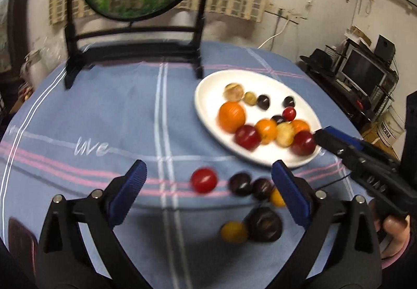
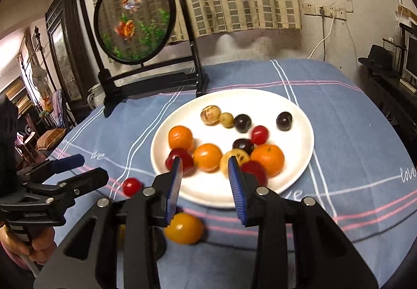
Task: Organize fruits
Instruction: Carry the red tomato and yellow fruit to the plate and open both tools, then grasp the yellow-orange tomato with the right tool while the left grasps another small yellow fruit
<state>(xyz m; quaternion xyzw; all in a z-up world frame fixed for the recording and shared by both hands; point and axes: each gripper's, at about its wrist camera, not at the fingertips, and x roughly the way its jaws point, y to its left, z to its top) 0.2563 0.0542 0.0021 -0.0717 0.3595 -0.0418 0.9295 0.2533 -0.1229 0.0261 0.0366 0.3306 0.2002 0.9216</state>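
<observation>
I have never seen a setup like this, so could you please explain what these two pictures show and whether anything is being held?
A person holds a two-finger gripper in each hand, each with a camera looking along its fingers. One picture comes from the left gripper, which is wide open; the other from the right gripper, slightly open. Neither holds anything. A blue tablecloth carries a white plate with oranges, plums and small tomatoes. Loose beside the plate lie a red tomato, dark plums and yellow tomatoes. Behind stands a round decorative screen.

White plate of fruit, left gripper jaws wide
</observation>
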